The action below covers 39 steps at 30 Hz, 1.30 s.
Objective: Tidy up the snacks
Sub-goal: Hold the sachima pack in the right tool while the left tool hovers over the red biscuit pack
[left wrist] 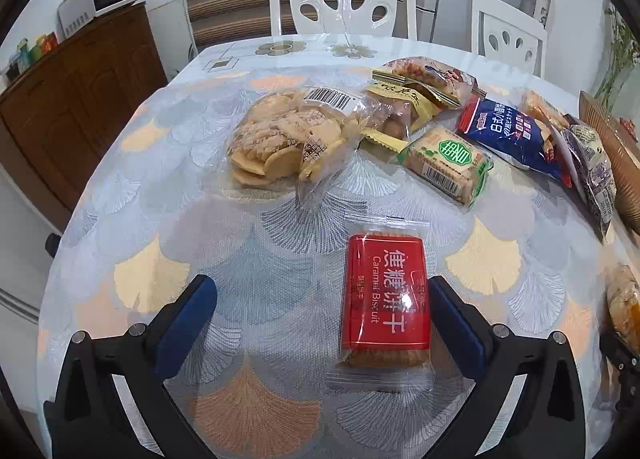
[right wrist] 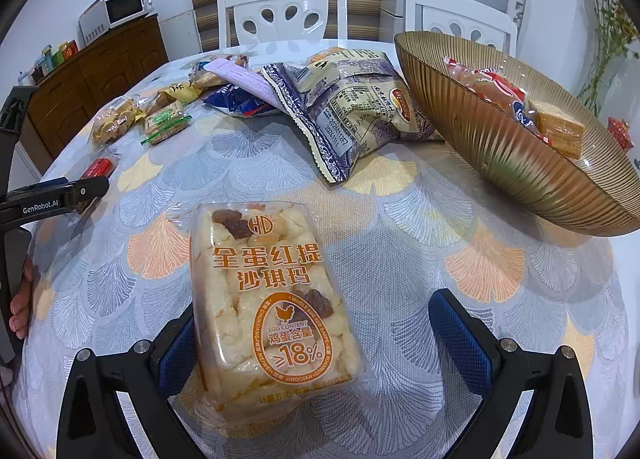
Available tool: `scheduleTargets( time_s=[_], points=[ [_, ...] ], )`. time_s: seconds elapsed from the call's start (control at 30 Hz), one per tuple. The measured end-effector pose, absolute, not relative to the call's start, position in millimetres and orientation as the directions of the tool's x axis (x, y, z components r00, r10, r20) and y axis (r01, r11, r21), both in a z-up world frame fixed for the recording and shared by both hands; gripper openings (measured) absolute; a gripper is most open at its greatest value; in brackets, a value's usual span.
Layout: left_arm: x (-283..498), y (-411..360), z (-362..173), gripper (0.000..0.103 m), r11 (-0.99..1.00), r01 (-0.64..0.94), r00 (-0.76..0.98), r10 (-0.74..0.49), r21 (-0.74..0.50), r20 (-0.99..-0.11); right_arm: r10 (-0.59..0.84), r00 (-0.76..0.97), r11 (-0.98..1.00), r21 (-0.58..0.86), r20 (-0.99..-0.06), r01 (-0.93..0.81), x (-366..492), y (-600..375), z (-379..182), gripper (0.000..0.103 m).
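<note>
Snacks lie loose on the round table [left wrist: 120, 195], and two of them sit right at the fingers. The red caramel biscuit pack [left wrist: 385, 295] lies flat between the fingers of the left gripper [left wrist: 322, 319], close against the right-hand one; the fingers stand wide and grip nothing. It looks light and stiff, a block of biscuits in slick film with thin sealed flaps at both ends. I would take it across its long sides, on the firm middle, since the flaps would fold and slide out, and squeeze gently because biscuits crack.

The egg cake bar [right wrist: 272, 299] lies between the fingers of the right gripper [right wrist: 316, 339], which are also wide apart; the left one seems to touch the wrapper, though the lens bends things too much to be sure. This bar is probably soft and crumbly under puffy film, so a light grip across the middle suits it.

Beyond it a brown ribbed bowl [right wrist: 500, 147] stands at the right, already holding a red-wrapped snack [right wrist: 492, 93] and a wafer pack [right wrist: 560, 127]; it is likely where the rest belong. A crinkled grey bag [right wrist: 352, 107] leans near its rim. Farther off lie a clear bag of crackers [left wrist: 276, 139], a green biscuit pack [left wrist: 448, 165] and a blue bag [left wrist: 508, 135].
</note>
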<state>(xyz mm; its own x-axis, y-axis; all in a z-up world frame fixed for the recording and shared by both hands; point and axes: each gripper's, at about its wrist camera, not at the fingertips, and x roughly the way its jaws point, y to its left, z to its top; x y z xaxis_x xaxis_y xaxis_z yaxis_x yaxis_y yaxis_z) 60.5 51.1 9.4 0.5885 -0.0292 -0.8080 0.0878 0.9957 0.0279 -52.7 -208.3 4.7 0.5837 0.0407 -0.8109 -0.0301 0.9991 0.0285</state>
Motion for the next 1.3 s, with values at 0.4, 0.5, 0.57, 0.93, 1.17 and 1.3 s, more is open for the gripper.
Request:
scheduleTargets(
  time_s=[0.4,0.5,0.57,0.93,1.17,1.3],
  points=[
    [60.8,52.2,10.8,0.103,0.996,0.086,0.591,-0.037,0.017,-0.806,0.043,0.584,0.999,0.032,-0.81,-0.029,-53.7,-207.8,4.5,0.103],
    [59.8,52.4,10.8,0.103,0.996,0.083,0.591,-0.033,0.019,-0.806,0.043,0.584,0.999,0.032,-0.81,-0.029,-53.9,-207.5,4.7,0.103],
    [59.7,52.4,10.7,0.103,0.996,0.081,0.591,-0.027,0.026,-0.806,0.044,0.584,0.999,0.033,-0.81,-0.029,-53.8,-208.2,4.8,0.103],
    [57.7,55.2,11.3,0.103,0.997,0.079,0.592,-0.028,0.023,-0.805,0.045,0.585,0.999,0.034,-0.81,-0.03,-53.4,-208.3,4.8,0.103],
    [58.5,54.0,11.4,0.103,0.997,0.076,0.593,-0.026,0.024,-0.805,0.046,0.585,0.999,0.034,-0.81,-0.031,-52.9,-208.1,4.9,0.103],
    [58.1,53.4,11.4,0.103,0.997,0.075,0.594,-0.022,0.028,-0.804,0.044,0.585,0.999,0.032,-0.81,-0.03,-53.1,-208.1,5.1,0.103]
  ],
)
